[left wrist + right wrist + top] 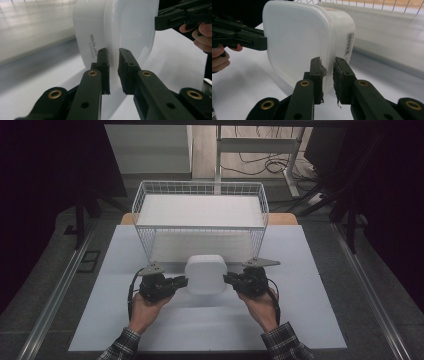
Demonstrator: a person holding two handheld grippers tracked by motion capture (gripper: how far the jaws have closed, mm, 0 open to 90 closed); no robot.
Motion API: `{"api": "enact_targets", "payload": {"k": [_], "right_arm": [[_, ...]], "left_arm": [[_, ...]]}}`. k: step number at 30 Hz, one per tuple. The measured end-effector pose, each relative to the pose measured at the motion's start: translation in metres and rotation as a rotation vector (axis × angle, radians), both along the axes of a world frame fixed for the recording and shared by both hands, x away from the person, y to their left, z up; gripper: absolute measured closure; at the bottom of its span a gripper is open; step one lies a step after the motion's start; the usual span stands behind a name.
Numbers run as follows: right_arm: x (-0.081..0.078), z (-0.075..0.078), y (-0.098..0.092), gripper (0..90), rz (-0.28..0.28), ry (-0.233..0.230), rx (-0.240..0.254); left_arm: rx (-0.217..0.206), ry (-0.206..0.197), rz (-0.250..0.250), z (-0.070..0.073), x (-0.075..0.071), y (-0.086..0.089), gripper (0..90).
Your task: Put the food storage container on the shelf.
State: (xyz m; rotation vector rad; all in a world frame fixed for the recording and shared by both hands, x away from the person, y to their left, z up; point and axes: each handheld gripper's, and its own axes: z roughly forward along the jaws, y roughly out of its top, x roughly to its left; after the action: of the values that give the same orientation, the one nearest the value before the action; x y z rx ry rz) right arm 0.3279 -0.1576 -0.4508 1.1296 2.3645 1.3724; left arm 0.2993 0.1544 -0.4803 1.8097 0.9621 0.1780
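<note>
A: We're looking down on a white box [205, 273] sitting at the middle of the white table [310, 310], just in front of the wire basket [200, 215]. Which way is it lying?

B: Lid up, nearly square, so we're not picking out a long axis.

A: And the grips?

B: The left gripper [113, 65] is clamping the lid's rim on the box's left side. The right gripper [327, 72] is pinching the opposite rim, its jaws closed on it too.
</note>
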Motion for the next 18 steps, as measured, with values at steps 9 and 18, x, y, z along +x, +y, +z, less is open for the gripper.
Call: {"api": "enact_targets", "payload": {"k": [9,18], "right_arm": [[0.025,0.002,0.004,76.5,-0.019,-0.007,0.005],[0.056,-0.003,0.006,75.8,-0.061,0.01,0.036]], "left_arm": [[-0.004,-0.001,0.023,0.008,0.021,-0.001,80.5],[0.005,0.019,0.054,0.011,0.053,-0.003,80.6]]}}
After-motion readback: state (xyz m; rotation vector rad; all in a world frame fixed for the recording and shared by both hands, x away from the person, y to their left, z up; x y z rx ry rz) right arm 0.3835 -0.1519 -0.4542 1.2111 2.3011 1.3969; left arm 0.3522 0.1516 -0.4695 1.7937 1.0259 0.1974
